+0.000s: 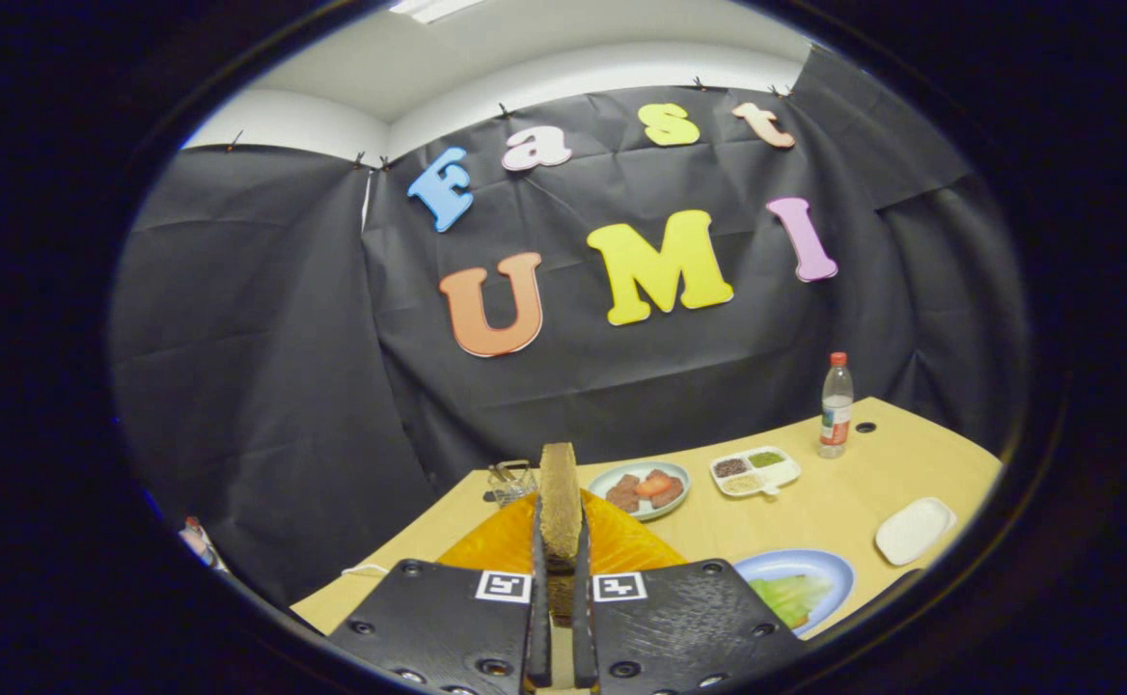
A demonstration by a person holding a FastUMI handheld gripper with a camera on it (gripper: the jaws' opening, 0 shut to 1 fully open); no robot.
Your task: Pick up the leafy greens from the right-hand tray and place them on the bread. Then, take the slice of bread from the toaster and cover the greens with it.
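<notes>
Gripper view: claw [560, 569] clamps upright bread slice [560, 497] above orange toaster [621, 545].

The slice of bread [560, 502] stands upright on edge, pinched between the two fingers of the gripper [560, 579], both pressing its flat faces. It is brown and coarse-crumbed, its top rising well above the fingertips. Directly behind and below it sits the orange toaster [621, 545], its rounded top spreading to either side of the fingers. Off to the right of the fingers, the pale leafy greens [787, 597] lie flat on a blue plate [829, 565].
</notes>
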